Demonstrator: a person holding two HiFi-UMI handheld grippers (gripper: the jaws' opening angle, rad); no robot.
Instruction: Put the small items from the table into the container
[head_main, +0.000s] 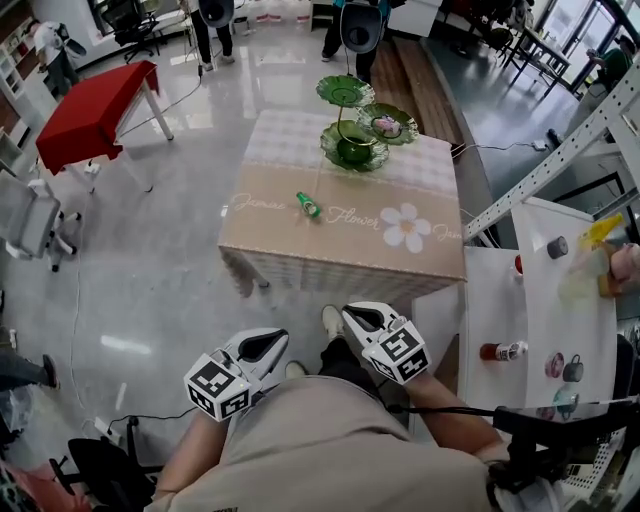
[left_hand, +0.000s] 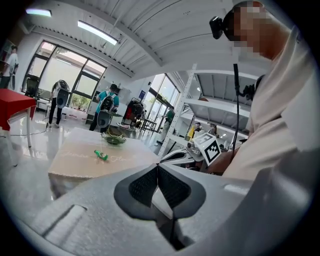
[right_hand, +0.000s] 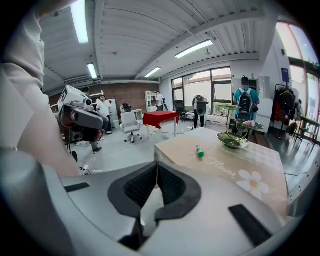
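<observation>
A small green bottle lies on its side on the beige tablecloth, left of the printed flower. Behind it stands a tiered green glass dish stand, with a pink item in its right dish. Both grippers hang close to the person's body, well short of the table. My left gripper is shut and empty, and so is my right gripper. In the left gripper view the bottle and stand lie beyond the shut jaws. The right gripper view shows the bottle and stand past its shut jaws.
A white shelf unit with small bottles and cups stands right of the table, under a slanting metal rack beam. A red table and office chairs are at the left. People stand beyond the table's far edge.
</observation>
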